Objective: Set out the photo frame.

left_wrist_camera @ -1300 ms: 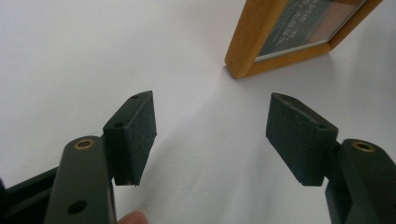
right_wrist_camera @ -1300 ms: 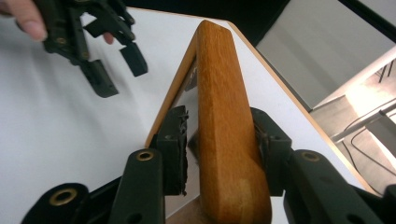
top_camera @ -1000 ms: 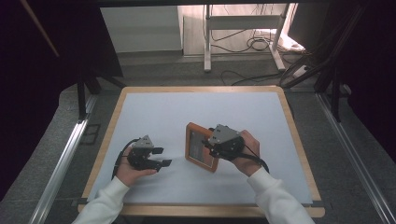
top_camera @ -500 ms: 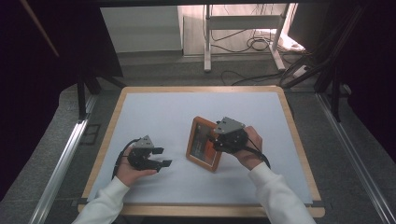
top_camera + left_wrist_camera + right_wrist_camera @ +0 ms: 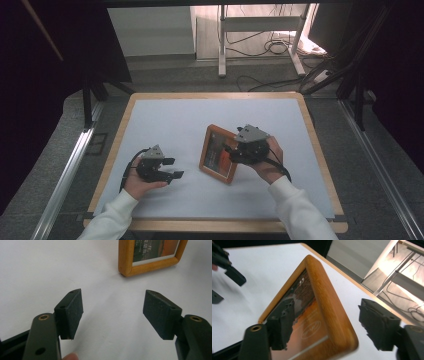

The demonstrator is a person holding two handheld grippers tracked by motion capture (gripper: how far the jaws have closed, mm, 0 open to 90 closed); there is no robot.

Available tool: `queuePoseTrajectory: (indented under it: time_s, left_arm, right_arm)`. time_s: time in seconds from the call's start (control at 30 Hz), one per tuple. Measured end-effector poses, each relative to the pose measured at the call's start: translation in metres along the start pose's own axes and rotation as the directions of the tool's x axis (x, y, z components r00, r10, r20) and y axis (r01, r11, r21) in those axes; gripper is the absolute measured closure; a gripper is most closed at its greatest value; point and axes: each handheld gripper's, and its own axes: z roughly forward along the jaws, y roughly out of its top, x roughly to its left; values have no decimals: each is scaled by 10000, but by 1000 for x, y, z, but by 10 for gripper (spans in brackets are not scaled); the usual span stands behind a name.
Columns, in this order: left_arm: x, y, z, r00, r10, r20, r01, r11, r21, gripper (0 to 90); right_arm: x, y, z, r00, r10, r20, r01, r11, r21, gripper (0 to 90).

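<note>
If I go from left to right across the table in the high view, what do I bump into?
Left hand-held gripper → wooden picture frame → right hand-held gripper, its jaws standing either side of the frame's edge.

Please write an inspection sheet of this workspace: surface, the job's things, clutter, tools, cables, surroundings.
Surface: white mat on a wooden-edged table.
Job's things: wooden picture frame, propped up at a tilt, its edge between the right tool's jaws.
Clutter: nothing seen.
Tools: left tool open, nothing between its jaws, resting on the mat beside the frame. Right tool has just been opening; its jaws stand apart around the frame's edge, with a gap at the outer jaw.
Cables: black cable from the left tool; more cables on the floor beyond the table.
Surroundings: white stand legs, dark curtains at both sides.
</note>
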Motion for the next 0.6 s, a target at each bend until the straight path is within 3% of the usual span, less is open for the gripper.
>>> queuePoseTrajectory:
  time_s: [0.07, 0.3, 0.6]
  left_arm:
    - [-1, 0, 0, 10000, -27, -6, 27, 10000, -19, 319]
    - [-1, 0, 2, 10000, 30, -16, -30, 10000, 11, 318]
    - [-2, 0, 2, 10000, 35, 9, -35, 10000, 51, 316]
  right_arm:
    - [-1, -4, -5, 9989, 413, -202, -414, 9991, -28, 248]
    - [-1, -27, -23, 9916, 1282, -197, -1284, 9917, -94, 238]
    - [5, -59, -31, 9762, 2088, -591, -2059, 9772, 516, 313]
